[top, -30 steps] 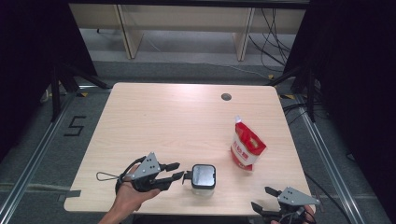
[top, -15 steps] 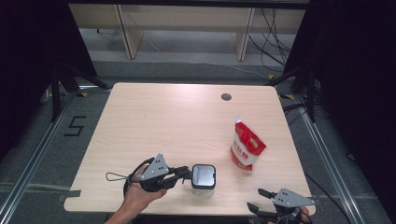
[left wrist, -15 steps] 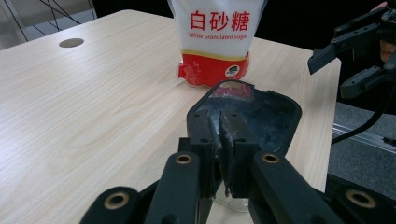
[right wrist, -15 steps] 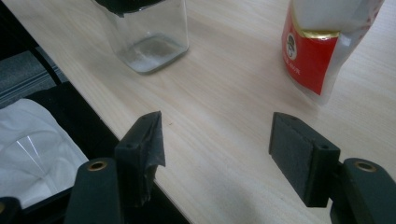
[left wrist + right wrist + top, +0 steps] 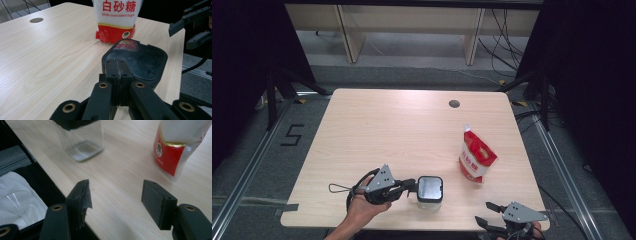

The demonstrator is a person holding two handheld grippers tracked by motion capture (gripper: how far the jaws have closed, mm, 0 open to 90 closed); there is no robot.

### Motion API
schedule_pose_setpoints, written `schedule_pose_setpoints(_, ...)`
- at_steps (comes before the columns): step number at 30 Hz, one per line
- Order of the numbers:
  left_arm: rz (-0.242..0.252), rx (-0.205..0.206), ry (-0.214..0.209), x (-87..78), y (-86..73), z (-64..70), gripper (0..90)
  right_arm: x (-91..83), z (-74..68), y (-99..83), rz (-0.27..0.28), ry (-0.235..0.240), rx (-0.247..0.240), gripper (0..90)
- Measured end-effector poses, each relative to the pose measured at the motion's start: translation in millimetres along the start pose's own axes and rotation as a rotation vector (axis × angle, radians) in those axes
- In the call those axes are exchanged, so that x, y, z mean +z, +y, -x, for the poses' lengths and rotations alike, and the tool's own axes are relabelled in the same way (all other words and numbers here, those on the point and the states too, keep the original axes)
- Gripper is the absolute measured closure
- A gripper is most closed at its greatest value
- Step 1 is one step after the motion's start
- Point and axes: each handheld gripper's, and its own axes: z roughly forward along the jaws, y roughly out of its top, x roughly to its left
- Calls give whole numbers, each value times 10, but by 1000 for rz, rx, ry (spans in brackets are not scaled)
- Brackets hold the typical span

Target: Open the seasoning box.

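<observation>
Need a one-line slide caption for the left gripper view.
Left gripper shut on jar lid, sugar bag standing behind.

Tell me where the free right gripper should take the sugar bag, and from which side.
Probably the white upper part of the sugar bag, just under its sealed top, coming from the table's near edge where the right gripper waits open. The bag stands upright and narrows toward the top, so the jaws could span it there. The left gripper is shut on the jar lid.

- A light wooden table point(image 5: 377, 130) fills the middle of the high view, with a dark round hole point(image 5: 454, 104) near its upper right.
- A clear jar point(image 5: 429, 189) with a black lid stands at the lower centre.
- A red-and-white sugar bag point(image 5: 476, 157) stands right of centre.
</observation>
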Motion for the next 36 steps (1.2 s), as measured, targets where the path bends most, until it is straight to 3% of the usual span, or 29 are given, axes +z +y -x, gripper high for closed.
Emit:
schedule_pose_setpoints(5, 7, -6, 0, 0, -11, 3, 892, 20, -8, 12, 6, 20, -3, 406)
schedule_pose_setpoints(8, 9, -11, -10, 1, -12, -6, 892, 17, -20, 27, 8, 9, -6, 407)
schedule_pose_setpoints(10, 13, -22, -4, 1, -17, 1, 892, 21, -41, 30, 3, 15, 16, 408)
schedule_pose_setpoints(11, 16, -19, -2, 0, -21, 1, 891, 42, -28, 46, 13, 22, -18, 418)
schedule_pose_setpoints(14, 16, -18, -3, 0, -23, -1, 891, 51, -42, 59, 11, 33, -13, 440)
schedule_pose_setpoints(15, 16, -17, -4, -2, -25, -1, 891, 82, -44, 71, 24, 44, -31, 445)
schedule_pose_setpoints(18, 18, -13, 2, -2, -29, 5, 891, 86, -70, 86, 17, 49, -22, 489)
schedule_pose_setpoints(20, 20, -20, -6, -1, -32, -1, 891, 97, -76, 125, 47, 49, -57, 547)
schedule_pose_setpoints(22, 20, -17, -4, -4, -35, -1, 891, 92, -87, 138, 56, 53, -41, 568)
schedule_pose_setpoints(24, 25, -34, 1, -6, -40, 7, 891, 110, -74, 162, 87, 59, -60, 619)
schedule_pose_setpoints(25, 27, -9, -7, -4, -35, -13, 891, 108, -74, 175, 86, 52, -60, 637)
schedule_pose_setpoints(26, 26, -24, -1, -6, -41, 0, 891, 119, -77, 197, 96, 57, -56, 667)
schedule_pose_setpoints(27, 26, -24, -1, -6, -41, 0, 891, 136, -68, 210, 113, 54, -72, 680)
schedule_pose_setpoints(29, 31, -35, 5, -5, -43, 9, 891, 135, -90, 222, 106, 49, -57, 690)
schedule_pose_setpoints(30, 36, -57, -1, 2, -48, 16, 891, 163, -77, 253, 114, 45, -97, 713)
schedule_pose_setpoints(31, 38, -59, -3, 4, -48, 16, 891, 182, -83, 265, 119, 55, -103, 719)
schedule_pose_setpoints(32, 38, -59, -3, 4, -48, 16, 891, 182, -83, 265, 119, 55, -103, 719)
schedule_pose_setpoints(33, 29, -32, 3, -9, -45, 2, 891, 213, -97, 284, 125, 65, -100, 738)
schedule_pose_setpoints(36, 34, -39, -5, -5, -51, -6, 891, 241, -103, 308, 123, 64, -113, 757)
